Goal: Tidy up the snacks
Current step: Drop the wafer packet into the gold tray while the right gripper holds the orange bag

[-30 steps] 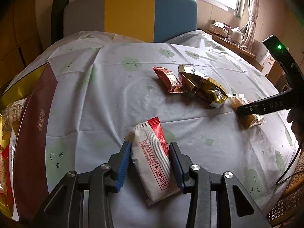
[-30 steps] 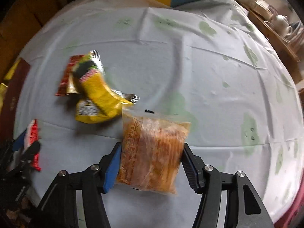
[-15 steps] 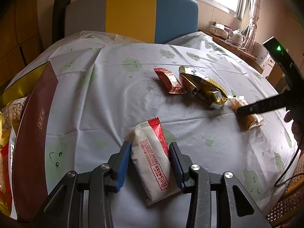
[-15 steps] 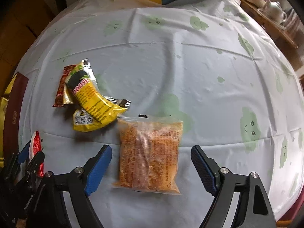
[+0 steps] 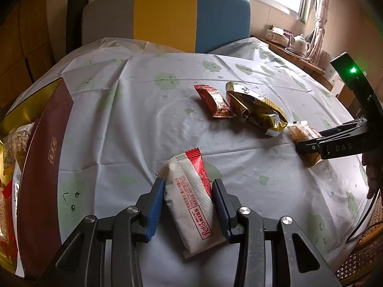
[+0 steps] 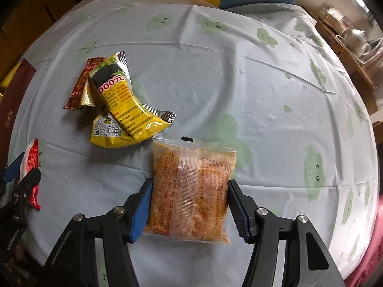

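My left gripper [image 5: 188, 199] is shut on a white and red snack packet [image 5: 191, 201] just above the tablecloth. My right gripper [image 6: 190, 198] is shut on a clear bag of orange snacks [image 6: 190, 189], with both pads against its sides; the bag also shows in the left wrist view [image 5: 305, 138]. A yellow packet [image 6: 122, 110] and a small red packet [image 6: 77, 88] lie on the cloth to the left of the orange bag. They show in the left wrist view as the yellow packet [image 5: 257, 108] and the red packet [image 5: 213, 100].
A dark red box lid [image 5: 45, 162] with gold edging lies at the table's left side, with more packets beside it. A grey, yellow and blue chair back [image 5: 167, 16] stands behind the table. A teapot [image 5: 300, 43] sits on a side shelf at the right.
My right gripper opened wide half a second ago and has closed again on the orange bag, further forward around it. My left gripper still holds its packet.
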Demonstrator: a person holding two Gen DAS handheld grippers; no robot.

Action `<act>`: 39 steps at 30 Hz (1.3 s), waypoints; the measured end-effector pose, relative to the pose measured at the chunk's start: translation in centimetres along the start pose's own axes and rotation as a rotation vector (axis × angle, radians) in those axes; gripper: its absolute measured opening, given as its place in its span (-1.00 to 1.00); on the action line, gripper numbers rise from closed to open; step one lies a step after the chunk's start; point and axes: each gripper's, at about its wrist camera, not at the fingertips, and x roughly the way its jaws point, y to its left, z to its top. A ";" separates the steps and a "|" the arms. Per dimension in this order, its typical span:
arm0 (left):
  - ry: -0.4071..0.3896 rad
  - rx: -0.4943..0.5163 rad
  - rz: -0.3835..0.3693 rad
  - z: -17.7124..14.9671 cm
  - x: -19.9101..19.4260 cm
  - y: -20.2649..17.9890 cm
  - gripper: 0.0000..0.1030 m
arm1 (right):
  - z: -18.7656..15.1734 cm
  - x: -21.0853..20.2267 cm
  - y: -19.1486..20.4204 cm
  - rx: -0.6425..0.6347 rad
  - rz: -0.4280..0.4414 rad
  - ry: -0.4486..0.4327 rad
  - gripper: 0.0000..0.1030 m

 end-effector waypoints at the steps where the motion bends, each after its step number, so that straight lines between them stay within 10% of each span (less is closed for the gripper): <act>1: 0.002 -0.002 0.001 0.0 0.0 0.0 -0.20 | -0.2 -0.2 0.2 -0.002 -0.001 -0.001 0.20; 20: -0.043 -0.111 -0.036 2.6 -4.9 3.2 -0.28 | -0.6 -0.9 2.3 -0.076 -0.066 -0.027 0.16; 39: -0.082 -0.585 0.197 1.7 -9.7 26.0 -0.27 | -0.9 -1.3 2.5 -0.096 -0.083 -0.043 0.17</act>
